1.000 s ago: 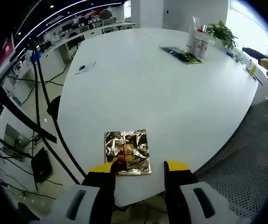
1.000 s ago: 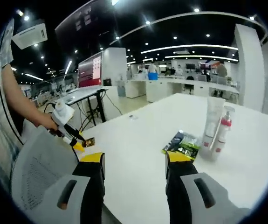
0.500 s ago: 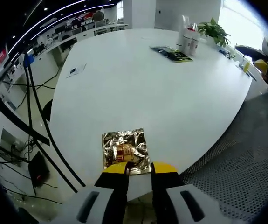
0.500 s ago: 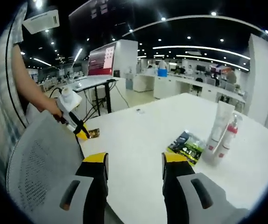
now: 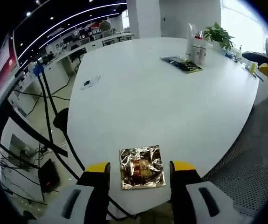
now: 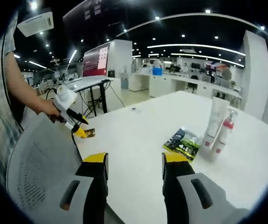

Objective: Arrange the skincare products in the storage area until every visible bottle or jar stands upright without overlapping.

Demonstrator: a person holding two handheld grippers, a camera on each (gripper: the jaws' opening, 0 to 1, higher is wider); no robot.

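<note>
Both tools (image 5: 139, 169) (image 6: 134, 158) have white bodies, black jaws, yellow tips; the person's short sleeve (image 6: 9, 39) looks grey.

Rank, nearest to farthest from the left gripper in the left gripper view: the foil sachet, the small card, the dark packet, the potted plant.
1. Foil sachet: at the table's near edge, between the left gripper jaws.
2. Small card: left side, mid-table.
3. Dark packet: far right, lying flat in front of the bottles.
4. Potted plant: farthest, behind the bottles at the table's far edge.

Bright ceiling strip lights, window glare, fisheye-warped edges, sharp focus
</note>
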